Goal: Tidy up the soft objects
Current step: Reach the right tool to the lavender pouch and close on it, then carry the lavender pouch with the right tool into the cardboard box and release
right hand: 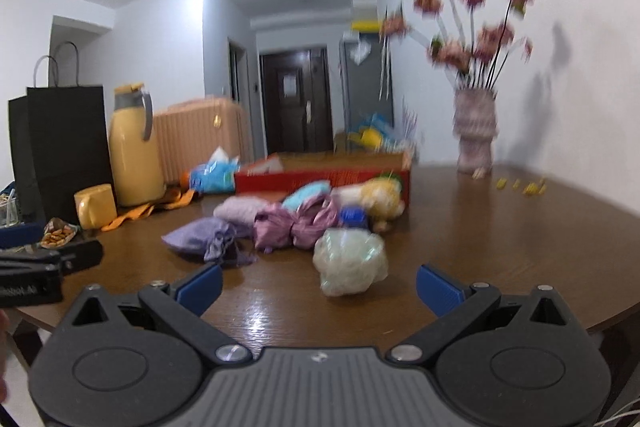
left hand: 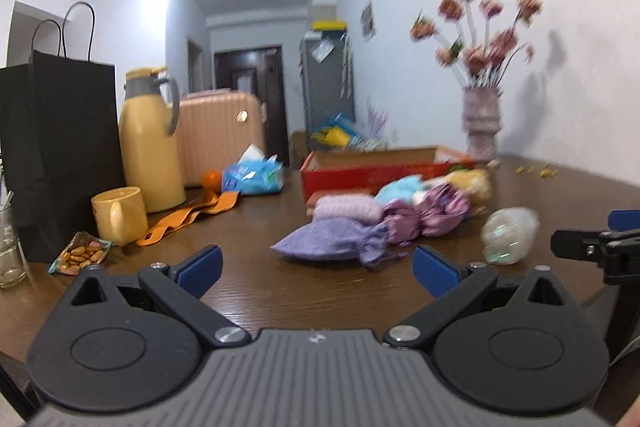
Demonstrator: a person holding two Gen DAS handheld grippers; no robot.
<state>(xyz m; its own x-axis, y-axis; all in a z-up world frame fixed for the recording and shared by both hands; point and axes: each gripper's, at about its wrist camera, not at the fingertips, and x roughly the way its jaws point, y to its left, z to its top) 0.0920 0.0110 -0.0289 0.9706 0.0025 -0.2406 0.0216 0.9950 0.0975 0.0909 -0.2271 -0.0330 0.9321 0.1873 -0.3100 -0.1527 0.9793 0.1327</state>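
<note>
A heap of soft things lies mid-table: a lilac drawstring pouch (left hand: 332, 241) (right hand: 196, 235), a pink-purple tied cloth bundle (left hand: 424, 213) (right hand: 294, 223), a folded lavender cloth (left hand: 347, 207) (right hand: 240, 209), a light blue soft item (left hand: 400, 187) (right hand: 306, 194), a yellow plush (left hand: 472, 181) (right hand: 382, 199) and a crumpled clear plastic bag (left hand: 509, 235) (right hand: 350, 263). A red open box (left hand: 380, 171) (right hand: 320, 179) stands behind them. My left gripper (left hand: 316, 271) is open and empty, short of the pouch. My right gripper (right hand: 318, 285) is open and empty, just short of the plastic bag.
On the brown table (left hand: 256, 291) at left stand a black paper bag (left hand: 60, 147), yellow thermos (left hand: 150, 143), yellow mug (left hand: 120, 215), snack packet (left hand: 80, 257), glass jar (left hand: 8, 247), orange strap (left hand: 188, 215) and blue tissue pack (left hand: 254, 177). A flower vase (left hand: 482, 123) stands far right.
</note>
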